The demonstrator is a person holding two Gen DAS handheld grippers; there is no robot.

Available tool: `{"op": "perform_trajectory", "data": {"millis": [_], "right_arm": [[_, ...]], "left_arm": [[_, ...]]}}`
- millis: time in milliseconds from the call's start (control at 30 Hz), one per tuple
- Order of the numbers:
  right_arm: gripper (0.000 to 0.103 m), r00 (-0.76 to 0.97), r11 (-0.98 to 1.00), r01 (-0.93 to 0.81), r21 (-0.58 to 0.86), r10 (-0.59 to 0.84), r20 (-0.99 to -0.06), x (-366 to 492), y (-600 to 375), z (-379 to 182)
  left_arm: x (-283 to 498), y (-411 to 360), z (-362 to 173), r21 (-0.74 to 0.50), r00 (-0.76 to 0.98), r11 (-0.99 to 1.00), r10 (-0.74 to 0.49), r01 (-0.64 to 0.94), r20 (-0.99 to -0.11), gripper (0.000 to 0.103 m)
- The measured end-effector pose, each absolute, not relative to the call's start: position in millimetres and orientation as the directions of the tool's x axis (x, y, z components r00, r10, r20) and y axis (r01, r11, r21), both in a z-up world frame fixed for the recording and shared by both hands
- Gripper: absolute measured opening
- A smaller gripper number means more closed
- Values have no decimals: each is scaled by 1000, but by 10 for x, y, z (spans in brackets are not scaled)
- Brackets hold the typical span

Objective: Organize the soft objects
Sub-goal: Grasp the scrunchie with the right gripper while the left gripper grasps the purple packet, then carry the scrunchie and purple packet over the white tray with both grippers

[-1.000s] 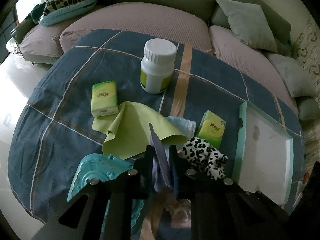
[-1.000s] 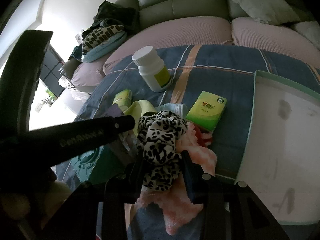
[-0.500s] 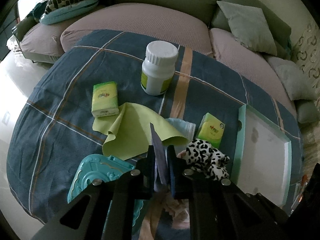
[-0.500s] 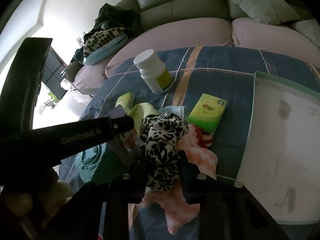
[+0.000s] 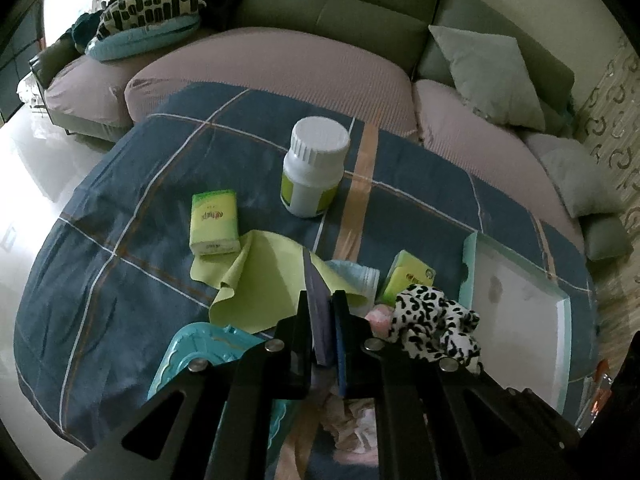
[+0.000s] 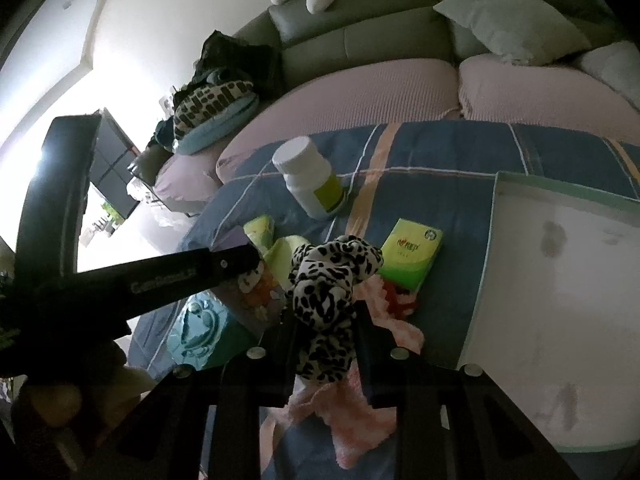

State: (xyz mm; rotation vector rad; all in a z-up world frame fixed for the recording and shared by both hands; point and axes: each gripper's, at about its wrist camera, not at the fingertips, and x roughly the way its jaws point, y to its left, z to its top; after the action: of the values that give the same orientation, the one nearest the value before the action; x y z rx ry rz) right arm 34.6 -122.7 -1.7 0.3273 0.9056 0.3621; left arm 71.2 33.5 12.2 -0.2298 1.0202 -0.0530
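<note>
Broadly, a grey sofa (image 5: 340, 12) fills the back of the scene, and in front of it stands a bench (image 5: 132, 208) under a blue plaid cloth. Taking the white pill bottle (image 5: 314, 172) as the landmark: the white tray with a mint rim (image 5: 470, 264) lies well off to its right and nearer the camera. A lime-green cloth (image 5: 260, 280) is spread just in front of the bottle, with one green tissue pack (image 5: 214, 222) to the bottle's front-left and another (image 5: 408, 278) to its front-right. A teal plastic lid (image 5: 192, 352) sits nearer still, left of the bottle.

The left hand-held gripper (image 5: 322, 332) is pressed together on a thin purple-grey card or cloth edge (image 5: 316, 300), standing up between its jaws; which of the two I cannot tell. The right hand-held gripper (image 6: 324, 320) pinches a leopard-print scrunchie (image 6: 328, 280), in front of the bottle and just left of the tray, above a fluffy pink cloth (image 6: 360, 412).

The scrunchie looks light, soft and springy; it should squash without harm. A pinch through the bunched middle of its fabric seems safest, since a loose fold could slip free. The pink cloth below will likely drape limply, so taking it near its bulk would carry it best.
</note>
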Motion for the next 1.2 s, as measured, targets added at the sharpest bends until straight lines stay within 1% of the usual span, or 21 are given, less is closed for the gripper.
{"op": "perform_trajectory", "data": {"millis": [200, 633, 900, 1033, 1200], "right_arm": [[26, 589, 888, -165, 429, 437, -680, 323, -1280, 64], [26, 615, 888, -163, 431, 433, -659, 282, -1354, 154], [26, 646, 890, -147, 433, 417, -639, 225, -1462, 261], [26, 695, 903, -116, 414, 372, -615, 155, -1645, 422], [26, 768, 928, -30, 373, 260, -586, 33, -2035, 629]], "left_arm": [[650, 332, 289, -201, 587, 978, -134, -49, -798, 9], [545, 355, 543, -213, 669, 977, -143, -23, -730, 9], [406, 312, 795, -207, 731, 978, -152, 15, -665, 9], [345, 153, 931, -207, 757, 975, -194, 79, -623, 9], [322, -130, 1039, -194, 766, 966, -252, 168, -592, 9]]}}
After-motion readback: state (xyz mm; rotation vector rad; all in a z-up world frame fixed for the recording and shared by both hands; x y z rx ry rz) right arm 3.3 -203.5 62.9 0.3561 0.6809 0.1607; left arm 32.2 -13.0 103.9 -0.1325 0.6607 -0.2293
